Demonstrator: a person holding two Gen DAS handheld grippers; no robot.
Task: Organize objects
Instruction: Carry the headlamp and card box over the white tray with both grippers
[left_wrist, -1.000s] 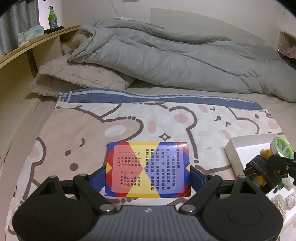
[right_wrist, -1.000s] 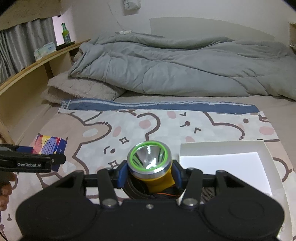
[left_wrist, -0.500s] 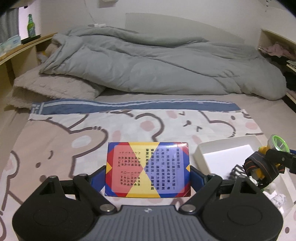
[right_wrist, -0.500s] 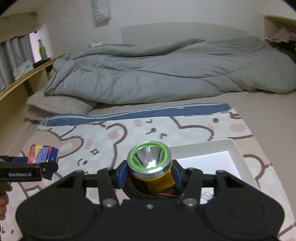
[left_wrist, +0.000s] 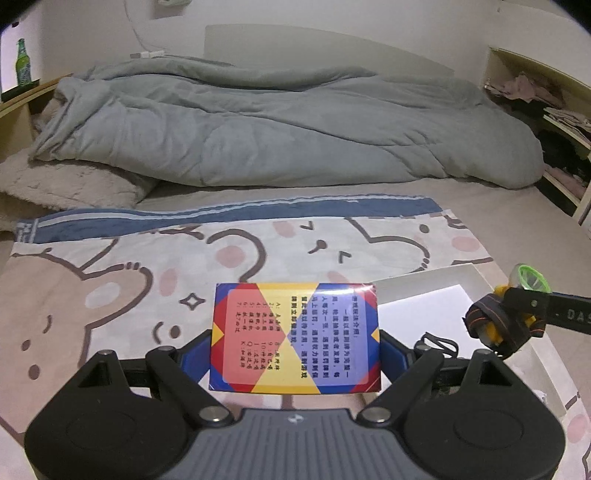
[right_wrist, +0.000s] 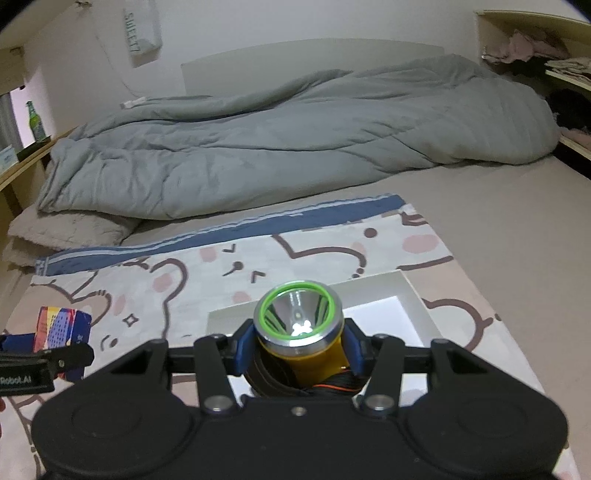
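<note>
Both grippers have swung rightward across the bed since a second ago, bringing the white box (left_wrist: 436, 310) closer. Left gripper (left_wrist: 295, 343) clamps the colourful card box (left_wrist: 295, 336) flat between its pads; the white box sits at its two o'clock. Right gripper (right_wrist: 297, 350) grips the yellow headlamp (right_wrist: 299, 332), lens forward, with the white box at twelve o'clock beneath it.

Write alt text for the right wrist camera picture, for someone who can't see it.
A handheld right gripper clamps a yellow headlamp with a green-ringed lens above an open white box on a cartoon-bear sheet. At left, the left gripper holds a colourful card box; a rumpled grey duvet lies behind.
</note>
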